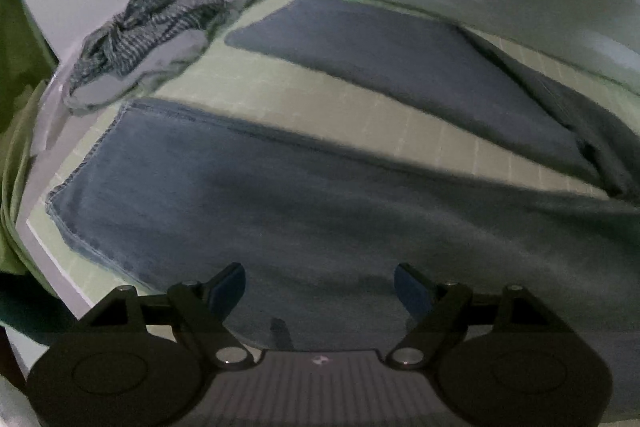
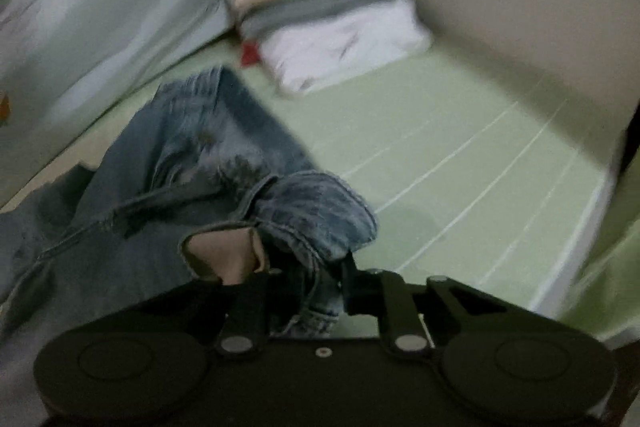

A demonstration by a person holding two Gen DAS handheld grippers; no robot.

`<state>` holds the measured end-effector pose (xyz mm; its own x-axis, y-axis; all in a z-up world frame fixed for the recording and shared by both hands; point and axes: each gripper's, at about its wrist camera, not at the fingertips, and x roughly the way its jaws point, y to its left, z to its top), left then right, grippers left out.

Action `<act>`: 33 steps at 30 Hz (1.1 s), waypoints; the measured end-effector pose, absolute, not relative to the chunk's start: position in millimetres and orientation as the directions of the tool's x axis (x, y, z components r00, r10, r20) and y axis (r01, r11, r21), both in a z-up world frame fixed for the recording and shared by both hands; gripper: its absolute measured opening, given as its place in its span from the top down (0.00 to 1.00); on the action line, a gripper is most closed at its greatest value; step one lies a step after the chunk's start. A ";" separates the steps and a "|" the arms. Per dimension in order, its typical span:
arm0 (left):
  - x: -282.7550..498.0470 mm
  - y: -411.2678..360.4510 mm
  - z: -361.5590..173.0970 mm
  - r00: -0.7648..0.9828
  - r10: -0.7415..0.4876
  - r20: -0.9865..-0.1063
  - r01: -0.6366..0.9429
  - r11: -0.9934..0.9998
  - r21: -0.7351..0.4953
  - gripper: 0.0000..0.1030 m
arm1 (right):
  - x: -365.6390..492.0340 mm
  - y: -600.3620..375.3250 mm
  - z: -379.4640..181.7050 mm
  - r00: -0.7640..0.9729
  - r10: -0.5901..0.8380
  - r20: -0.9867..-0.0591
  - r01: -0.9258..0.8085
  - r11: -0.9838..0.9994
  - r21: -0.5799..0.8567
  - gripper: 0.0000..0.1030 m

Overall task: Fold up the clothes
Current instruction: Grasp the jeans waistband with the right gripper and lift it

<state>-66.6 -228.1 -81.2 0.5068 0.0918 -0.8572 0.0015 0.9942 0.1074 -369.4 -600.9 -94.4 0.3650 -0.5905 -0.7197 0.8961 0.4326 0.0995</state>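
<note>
Right wrist: tongs [image 2: 304, 283] clamping jeans [image 2: 224, 163] waistband beside bare mattress [image 2: 460, 179].

dim room, green bed sheet [image 2: 460, 155]

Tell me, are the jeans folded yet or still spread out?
Still spread. In the left view both legs of the jeans lie apart on the green sheet. The right gripper holds the bunched waistband.

We see faded blue denim jeans [image 2: 224, 155], a coarse matt cloth with raised stitched seams. The pale green bed sheet [image 2: 460, 163] looks smooth and matt. The striped blue-white knitted garment [image 1: 140, 31] seems soft. The black gripper bodies look like matt plastic with shiny metal rivets.
</note>
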 end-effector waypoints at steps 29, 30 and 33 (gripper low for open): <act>46.2 -170.6 -44.5 0.508 0.133 -0.851 -0.022 0.990 0.141 0.09 | -199.9 -572.3 -72.7 0.480 -0.569 -0.668 0.818 0.565 0.106 0.00; 57.6 -167.8 -43.8 0.514 0.127 -0.849 -0.019 0.990 0.137 0.09 | -186.0 -566.1 -73.2 0.494 -0.550 -0.673 0.806 0.581 0.116 0.00; 94.0 -160.0 -43.0 0.526 0.104 -0.844 -0.011 0.993 0.116 0.09 | -150.9 -556.7 -78.3 0.494 -0.524 -0.694 0.800 0.586 0.126 0.00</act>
